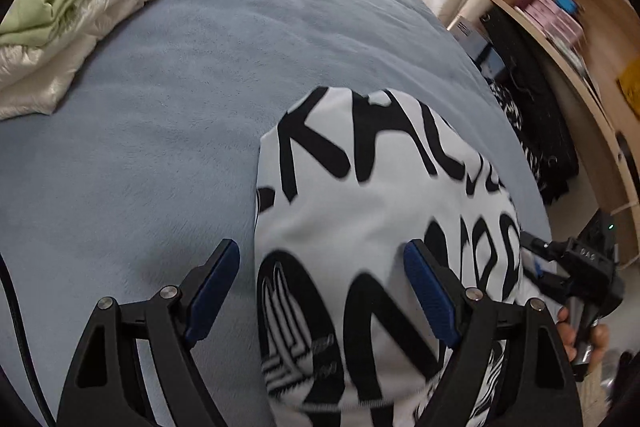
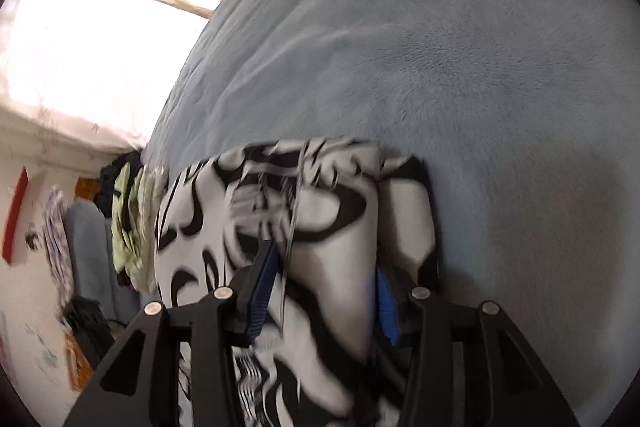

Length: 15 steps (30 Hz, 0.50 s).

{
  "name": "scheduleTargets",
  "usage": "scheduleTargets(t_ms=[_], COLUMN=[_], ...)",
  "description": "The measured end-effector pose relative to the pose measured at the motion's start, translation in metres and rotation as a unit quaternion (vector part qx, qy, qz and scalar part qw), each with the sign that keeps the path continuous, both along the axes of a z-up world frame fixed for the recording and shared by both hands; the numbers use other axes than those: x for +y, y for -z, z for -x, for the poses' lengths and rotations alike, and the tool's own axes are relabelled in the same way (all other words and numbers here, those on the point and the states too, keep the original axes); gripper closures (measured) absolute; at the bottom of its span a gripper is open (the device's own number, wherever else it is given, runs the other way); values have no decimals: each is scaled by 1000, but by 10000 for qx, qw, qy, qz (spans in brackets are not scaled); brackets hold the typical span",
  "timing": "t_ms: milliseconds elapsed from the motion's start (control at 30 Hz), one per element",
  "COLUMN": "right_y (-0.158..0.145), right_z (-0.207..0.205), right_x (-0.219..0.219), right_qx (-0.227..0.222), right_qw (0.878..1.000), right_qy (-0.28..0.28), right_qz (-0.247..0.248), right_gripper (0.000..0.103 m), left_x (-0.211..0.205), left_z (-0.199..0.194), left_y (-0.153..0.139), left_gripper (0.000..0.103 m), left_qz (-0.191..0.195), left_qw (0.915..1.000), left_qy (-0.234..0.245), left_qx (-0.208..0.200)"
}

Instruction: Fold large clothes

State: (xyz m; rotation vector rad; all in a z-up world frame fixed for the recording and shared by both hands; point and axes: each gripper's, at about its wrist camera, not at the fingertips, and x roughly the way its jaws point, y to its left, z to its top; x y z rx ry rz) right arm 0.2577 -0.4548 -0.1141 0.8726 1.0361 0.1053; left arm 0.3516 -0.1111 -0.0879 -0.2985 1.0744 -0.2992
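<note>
- Black-and-white printed garment [image 1: 372, 227] lies folded into a compact bundle on the grey-blue blanket [image 1: 180, 115], near the bed's right edge as my left camera shows it.
- My left gripper [image 1: 322, 291] is wide open above the bundle's left edge: one blue pad [image 1: 214, 291] is over bare blanket, the other over the print, neither pressing cloth.
- My right gripper [image 2: 324, 291] has a thick fold of the same garment [image 2: 280, 219] between its fingers; jaws part open; frame is blurred, so I cannot tell if the pads still press on the cloth.
- In the left view my right hand [image 1: 588, 335] shows at the lower right, wrapped round the black handle of its gripper, beside the bundle.
- Stack of folded clothes [image 1: 72, 11], green on top and shiny white below, sits at the far left of the blanket, well apart from the bundle.
- Wooden shelf unit [image 1: 580, 39] stands right of the bed, dark clothes [image 1: 536, 131] heaped between it and the bed.
- Bright curtain [image 2: 80, 39] behind the bed.
</note>
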Motion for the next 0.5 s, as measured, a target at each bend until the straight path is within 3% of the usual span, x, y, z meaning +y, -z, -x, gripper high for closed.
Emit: scheduleTargets(t_ms=[67, 133, 200, 233, 400, 500], right_y=[5, -1, -16, -23, 1, 10], right_z=[-9, -13, -9, -5, 9, 15], right_x=[-3, 3, 14, 18, 3, 6], right_qx=[23, -195, -522, -660, -397, -376], right_qw=[9999, 9997, 9958, 9921, 9923, 9893], right_qy=[54, -108, -265, -269, 145, 159], right_qz=[-155, 77, 698, 1030, 1161, 1402], right_gripper=[57, 61, 96, 98, 99, 99], left_x=[-1, -3, -8, -14, -41, -48], left_z=[-6, -9, -10, -9, -5, -4], left_y=[3, 6, 8, 9, 20, 22], left_gripper=[20, 19, 19, 18, 17, 14], left_qz=[-28, -117, -330, -526, -1408, -1673], left_qw=[10000, 9999, 9994, 9984, 9888, 9843], left_qy=[-43, -34, 12, 47, 164, 142], left_qx=[9, -25, -128, -213, -471, -551])
